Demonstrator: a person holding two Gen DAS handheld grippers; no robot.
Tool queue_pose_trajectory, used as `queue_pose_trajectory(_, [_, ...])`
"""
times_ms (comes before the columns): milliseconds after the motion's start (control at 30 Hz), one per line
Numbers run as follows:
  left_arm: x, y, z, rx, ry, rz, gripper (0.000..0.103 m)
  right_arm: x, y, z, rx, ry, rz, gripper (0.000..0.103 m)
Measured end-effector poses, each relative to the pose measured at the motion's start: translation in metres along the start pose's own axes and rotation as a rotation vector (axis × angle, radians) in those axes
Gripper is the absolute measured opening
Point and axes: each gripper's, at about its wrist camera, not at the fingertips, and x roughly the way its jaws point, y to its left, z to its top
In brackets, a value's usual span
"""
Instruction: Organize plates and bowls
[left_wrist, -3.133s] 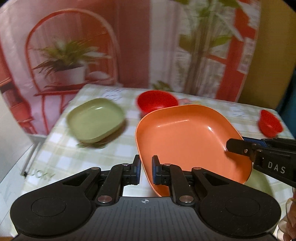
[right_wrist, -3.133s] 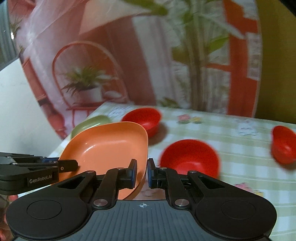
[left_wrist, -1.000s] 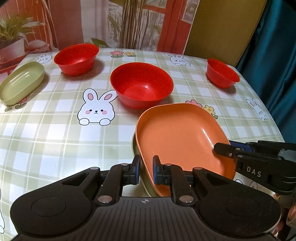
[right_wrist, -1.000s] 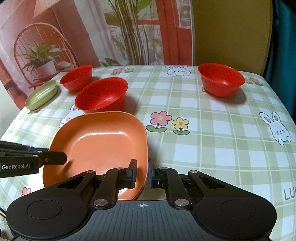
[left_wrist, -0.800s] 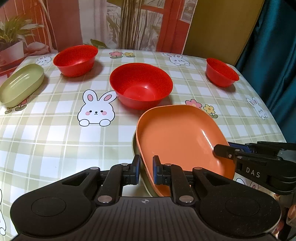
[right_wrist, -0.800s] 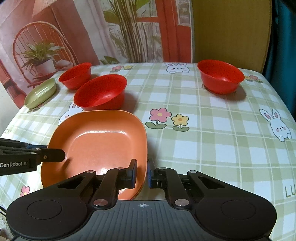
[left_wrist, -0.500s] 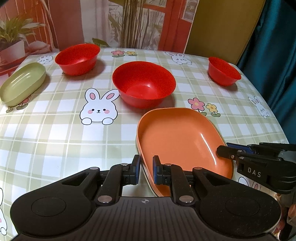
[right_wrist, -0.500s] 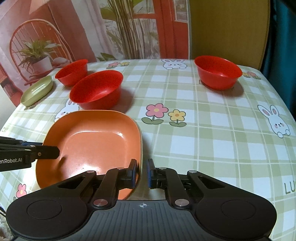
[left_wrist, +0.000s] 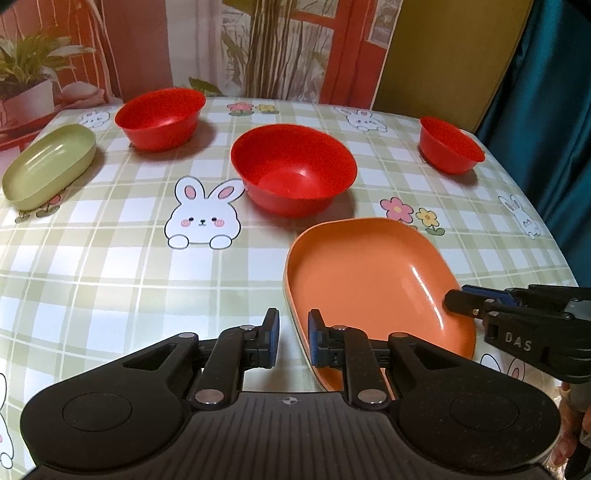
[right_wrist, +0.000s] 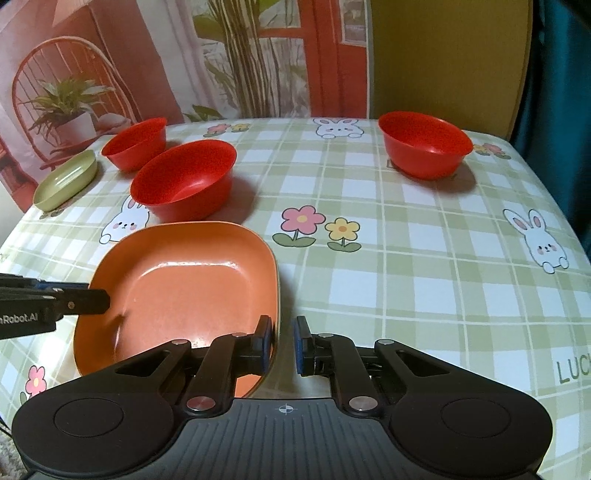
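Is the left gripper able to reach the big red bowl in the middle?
Probably yes. The left gripper is open at the orange plate's near edge, and the big red bowl sits straight ahead with only bare tablecloth between them.

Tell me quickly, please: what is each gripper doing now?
Left gripper: open a little, astride the rim of the orange plate, not clamping it.
Right gripper: open a little, astride the opposite rim, holding nothing.

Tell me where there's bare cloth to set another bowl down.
Widest free patch: right side, between the far-right red bowl and the orange plate. Also around the bunny print left of the plate. Crowded: far left, by the green dish and two red bowls.
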Motion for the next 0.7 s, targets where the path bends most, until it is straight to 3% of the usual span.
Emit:
queue_pose_trajectory(200, [0.005, 0.006, -0.001, -0.026, 0.002, 0.000, 0.028, 0.000, -0.001, 0.001, 0.002, -0.004, -0.002, 0.012])
queue_pose_trajectory(467, [0.004, 0.007, 0.001, -0.033, 0.003, -0.003, 0.030, -0.004, -0.003, 0.002, 0.028, -0.001, 0.021, 0.017])
queue_pose_trajectory(533, [-0.002, 0.010, 0.004, -0.041, -0.014, -0.008, 0.030, -0.010, -0.004, 0.006, 0.047, -0.016, 0.035, 0.022])
queue_pose_trajectory(700, [-0.027, 0.015, 0.017, -0.038, -0.088, -0.016, 0.030, -0.024, 0.004, 0.019, 0.064, -0.054, 0.066, 0.022])
